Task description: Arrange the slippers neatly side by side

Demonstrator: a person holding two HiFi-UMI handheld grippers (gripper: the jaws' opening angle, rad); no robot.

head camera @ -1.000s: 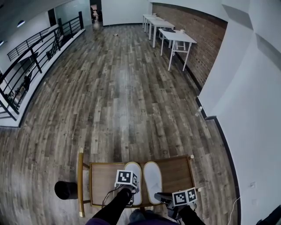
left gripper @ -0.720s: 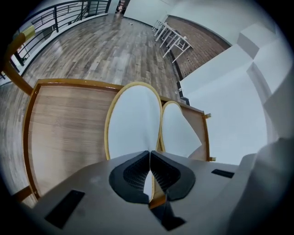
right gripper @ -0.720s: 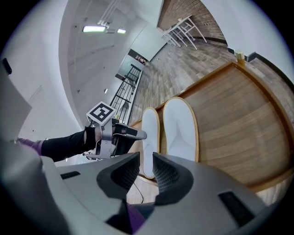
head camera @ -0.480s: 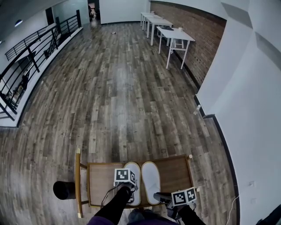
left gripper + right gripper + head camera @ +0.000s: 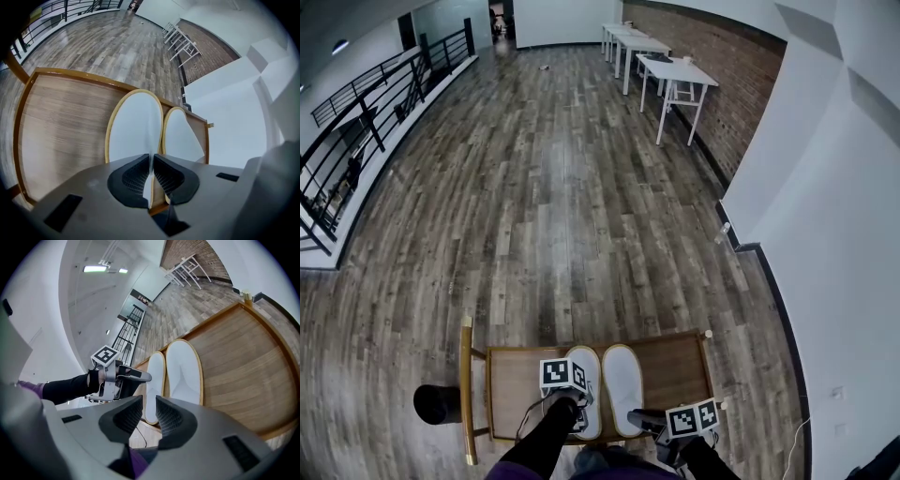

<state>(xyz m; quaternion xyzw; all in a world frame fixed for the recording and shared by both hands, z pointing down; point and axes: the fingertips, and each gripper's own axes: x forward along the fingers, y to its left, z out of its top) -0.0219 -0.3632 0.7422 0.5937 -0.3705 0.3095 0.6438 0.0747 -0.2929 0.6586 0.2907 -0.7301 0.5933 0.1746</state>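
Currently, left gripper [image 5: 151, 172] clamps left slipper [image 5: 133, 126] by its thin upper — a sideways tug could skew it against right slipper [image 5: 180, 138]; right gripper [image 5: 144, 417] gapes, empty.

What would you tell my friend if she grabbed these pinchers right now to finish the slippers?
Left gripper: shut, pinching a thin white fold of the left slipper at its near end.
Right gripper: open and empty, by the near edge of the wooden table.
Things: left slipper and right slipper lie on the table, close side by side, toes pointing away.
Done: the pair looks lined up.
Left: probably just let go with the left gripper and draw both grippers back.
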